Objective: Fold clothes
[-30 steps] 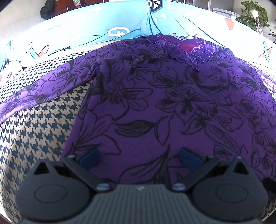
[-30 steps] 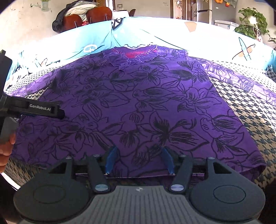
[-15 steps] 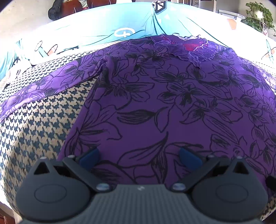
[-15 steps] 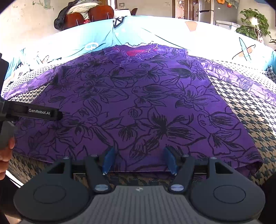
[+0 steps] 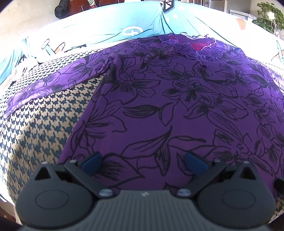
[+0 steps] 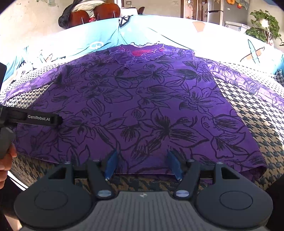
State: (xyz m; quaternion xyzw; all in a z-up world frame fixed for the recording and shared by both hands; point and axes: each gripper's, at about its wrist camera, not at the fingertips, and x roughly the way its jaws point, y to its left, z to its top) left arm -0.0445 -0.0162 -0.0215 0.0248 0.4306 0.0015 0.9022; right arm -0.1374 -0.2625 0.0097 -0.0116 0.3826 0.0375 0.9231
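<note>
A purple top [image 5: 177, 106] [image 6: 138, 106] with black flower outlines lies spread flat on a houndstooth cover, lace collar at the far end and sleeves out to both sides. My left gripper [image 5: 142, 160] hovers over the near left part of its body, jaws wide apart, nothing between the blue pads. My right gripper [image 6: 142, 163] stands open over the near hem at the middle, the hem edge lying under the gap between its pads, which do not press on it. In the right wrist view the left gripper's black body [image 6: 32, 118] and a hand [image 6: 7, 160] show at the left edge.
The houndstooth cover [image 5: 39, 128] [image 6: 262, 115] shows on both sides of the top. A turquoise printed sheet [image 5: 110, 23] lies behind the collar. Brown chairs [image 6: 92, 13], a fridge and a potted plant [image 6: 264, 26] stand far back.
In the left wrist view the top has slid right and away, baring more houndstooth cover and sleeve at the left. The right gripper's view barely differs.
</note>
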